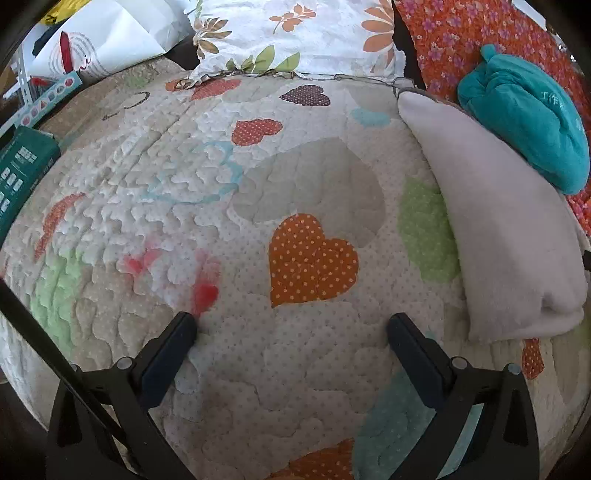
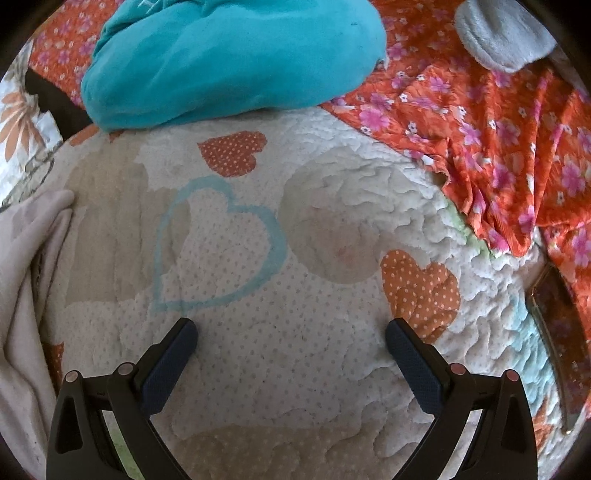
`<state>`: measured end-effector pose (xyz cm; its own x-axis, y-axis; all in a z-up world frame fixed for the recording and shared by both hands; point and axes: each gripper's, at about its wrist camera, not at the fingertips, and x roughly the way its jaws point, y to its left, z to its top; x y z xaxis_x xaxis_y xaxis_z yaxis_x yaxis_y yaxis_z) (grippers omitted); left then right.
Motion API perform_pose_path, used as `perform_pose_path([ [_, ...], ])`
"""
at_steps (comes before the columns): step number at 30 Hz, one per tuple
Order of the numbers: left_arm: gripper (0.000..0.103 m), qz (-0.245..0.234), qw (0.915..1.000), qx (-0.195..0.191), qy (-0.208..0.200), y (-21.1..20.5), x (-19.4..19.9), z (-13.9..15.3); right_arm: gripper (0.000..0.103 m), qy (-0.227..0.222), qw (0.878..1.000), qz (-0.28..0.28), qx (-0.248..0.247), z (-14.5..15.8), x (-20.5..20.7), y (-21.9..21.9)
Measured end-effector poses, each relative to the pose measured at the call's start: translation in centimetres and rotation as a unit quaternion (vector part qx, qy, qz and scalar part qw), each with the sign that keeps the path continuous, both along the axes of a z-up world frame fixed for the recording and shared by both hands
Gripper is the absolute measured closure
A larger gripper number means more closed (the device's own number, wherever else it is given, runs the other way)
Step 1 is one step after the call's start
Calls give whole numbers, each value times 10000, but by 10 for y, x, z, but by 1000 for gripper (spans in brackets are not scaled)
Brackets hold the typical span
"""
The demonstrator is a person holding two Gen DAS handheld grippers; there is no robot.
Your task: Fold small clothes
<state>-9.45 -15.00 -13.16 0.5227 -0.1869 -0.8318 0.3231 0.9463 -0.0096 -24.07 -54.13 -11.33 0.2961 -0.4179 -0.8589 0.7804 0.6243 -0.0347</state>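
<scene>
A pale pinkish-white folded cloth [image 1: 506, 229] lies on the heart-patterned quilt [image 1: 258, 184] at the right of the left wrist view; its edge shows at the left of the right wrist view [image 2: 26, 266]. A teal bundled garment [image 1: 532, 118] sits behind it and fills the top of the right wrist view [image 2: 229, 62]. My left gripper [image 1: 291, 325] is open and empty above the quilt, left of the pale cloth. My right gripper [image 2: 291, 332] is open and empty over the quilt [image 2: 295, 369], in front of the teal garment.
An orange floral fabric [image 2: 517, 147] covers the right side, with a grey fleece item [image 2: 498, 33] at the top right. A floral pillow [image 1: 295, 33] lies at the back. A green box [image 1: 18, 173] and papers [image 1: 110, 37] sit at the left. A phone-like flat object [image 2: 557, 332] lies at the right.
</scene>
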Motion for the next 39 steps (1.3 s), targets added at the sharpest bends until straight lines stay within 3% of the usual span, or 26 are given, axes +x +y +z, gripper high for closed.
perform_pose_path([
  [1,0,-11,10000,-47,8,0,0,3,1,34,9999,-61,95,3,1,-1],
  [2,0,-19,9999,-129,-17,0,-2,7,8,-3,9999,-92,138,8,0,1],
  [4,0,12,9993,-253,-285,-3,-8,24,18,-370,9993,-8,2,29,-4,17],
  [7,0,-65,9960,-323,-825,-10,-20,52,18,-959,9921,435,-686,73,-10,63],
  [9,0,-123,9938,-361,-1041,-14,-26,65,13,-1499,9811,770,-956,98,-19,97],
  [12,0,-163,9931,-286,-1124,-20,-29,70,12,-1769,9758,1241,-342,105,-18,123],
  [14,0,-143,9945,-58,-1039,-27,-27,66,23,-1884,9710,1470,59,100,-17,135],
  [20,0,-170,9953,323,-894,-34,-29,56,25,-1421,9709,1925,35,79,1,169],
  [39,0,-201,9984,-57,-519,-28,-20,53,24,-1197,9713,2056,-49,63,18,187],
])
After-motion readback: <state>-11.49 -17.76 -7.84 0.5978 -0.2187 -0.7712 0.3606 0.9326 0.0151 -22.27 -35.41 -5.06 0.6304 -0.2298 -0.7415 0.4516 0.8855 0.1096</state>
